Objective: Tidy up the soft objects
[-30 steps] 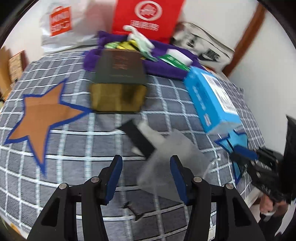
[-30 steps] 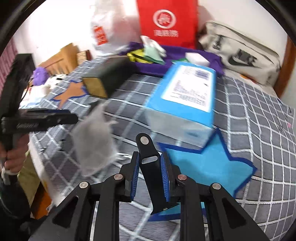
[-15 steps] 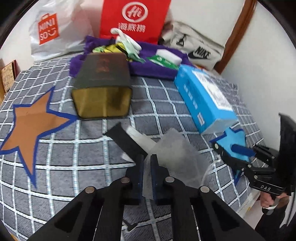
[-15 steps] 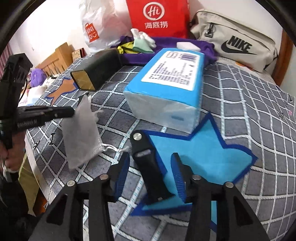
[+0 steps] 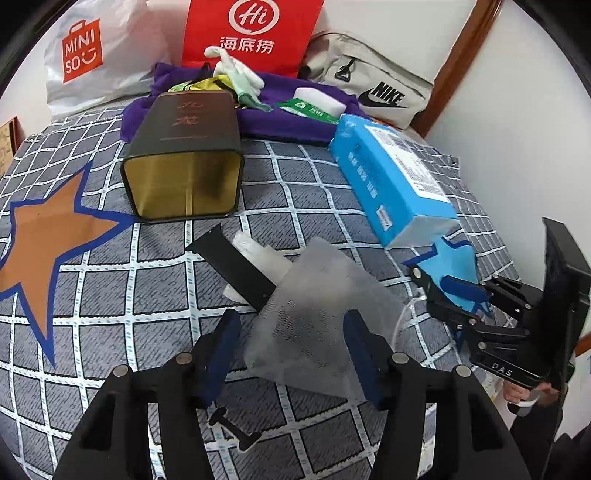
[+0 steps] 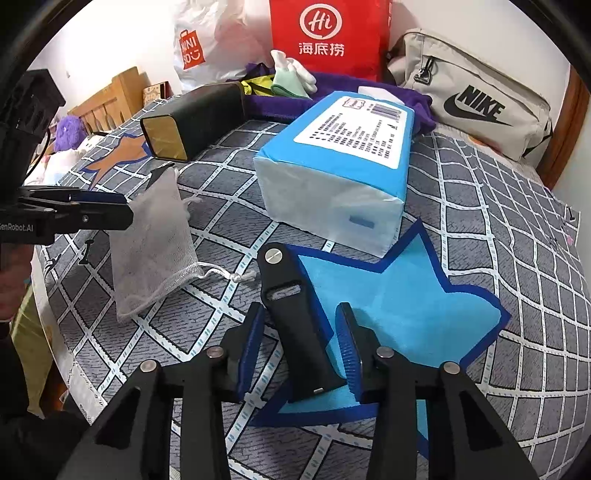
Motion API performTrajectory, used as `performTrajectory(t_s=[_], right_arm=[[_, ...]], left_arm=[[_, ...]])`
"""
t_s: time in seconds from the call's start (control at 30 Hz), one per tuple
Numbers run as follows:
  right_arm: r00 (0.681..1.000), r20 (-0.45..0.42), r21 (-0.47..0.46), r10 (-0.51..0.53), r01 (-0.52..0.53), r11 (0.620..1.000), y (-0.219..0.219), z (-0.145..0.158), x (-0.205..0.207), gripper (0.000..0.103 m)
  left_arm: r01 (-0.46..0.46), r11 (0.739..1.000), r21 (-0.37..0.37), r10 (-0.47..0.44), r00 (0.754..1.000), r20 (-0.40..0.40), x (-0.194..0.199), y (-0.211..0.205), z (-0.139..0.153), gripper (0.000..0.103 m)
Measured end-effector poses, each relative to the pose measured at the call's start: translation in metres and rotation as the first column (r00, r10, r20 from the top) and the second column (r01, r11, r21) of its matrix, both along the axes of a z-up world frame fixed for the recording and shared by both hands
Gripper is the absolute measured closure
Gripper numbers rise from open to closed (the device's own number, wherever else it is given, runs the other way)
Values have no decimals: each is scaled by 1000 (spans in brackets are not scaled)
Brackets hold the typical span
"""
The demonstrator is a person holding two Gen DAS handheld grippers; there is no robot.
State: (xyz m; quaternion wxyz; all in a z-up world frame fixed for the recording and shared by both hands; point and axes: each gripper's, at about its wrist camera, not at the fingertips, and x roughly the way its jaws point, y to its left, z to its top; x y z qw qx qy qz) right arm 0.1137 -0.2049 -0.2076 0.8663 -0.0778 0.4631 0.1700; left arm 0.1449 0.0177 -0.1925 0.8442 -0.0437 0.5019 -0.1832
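A white mesh drawstring pouch lies on the grey checked bedspread; it also shows in the right wrist view. My left gripper is open, its pads on either side of the pouch's near end. A black flat strip lies partly under the pouch. My right gripper is open around a black wedge-shaped stand that rests on the light blue star patch. The right gripper appears in the left wrist view, the left one in the right wrist view.
A blue tissue pack lies right of the pouch. A dark tin box lies on its side, open end towards me. Behind are a purple cloth with small items, a red bag, a Miniso bag and a Nike bag.
My left gripper was shut on the pouch half a second ago and has opened; the pouch now lies flat. My right gripper let go of the black stand and opened wider.
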Motion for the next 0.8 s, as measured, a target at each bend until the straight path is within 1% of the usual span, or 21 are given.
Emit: performTrajectory(t_s=[0.03,0.07,0.1,0.2,0.23,0.27,0.43,0.57,0.8], right_arm=[[1000,1,6,-1,1,1000,0,0,0,77],[1000,2,9,-3,3,1000,0,0,1,78],[1000,2,12,-3,3,1000,0,0,1,79],[1000,4,17,-7,6,1000,-1,1,1,81],[1000,5,21,-11,11,1000,-1,2,1,82],[1000,4,25,-13,13,1000,-2,3,2,82],[1000,0,69,-25,24,997,-6,10,1,83],[999,18,91,-26,25,996,-7,21,-1,83],[998,44,127,-35,29,991,-8,44,-4,83]], left_arm=[[-4,1000,14,4,1000,-2,1,-2,-4,48],[-3,1000,27,3,1000,0,2,-4,-6,49],[-1,999,50,0,1000,25,0,-7,-6,50],[5,993,115,-10,999,47,-2,-15,-7,81],[2,992,126,-9,998,57,-3,-15,-6,87],[8,992,128,-15,998,60,-3,-14,-5,90],[-14,997,82,9,998,61,-7,-3,5,94],[-40,998,42,36,995,88,-12,9,24,94],[-110,994,-3,110,986,123,-15,32,52,94]])
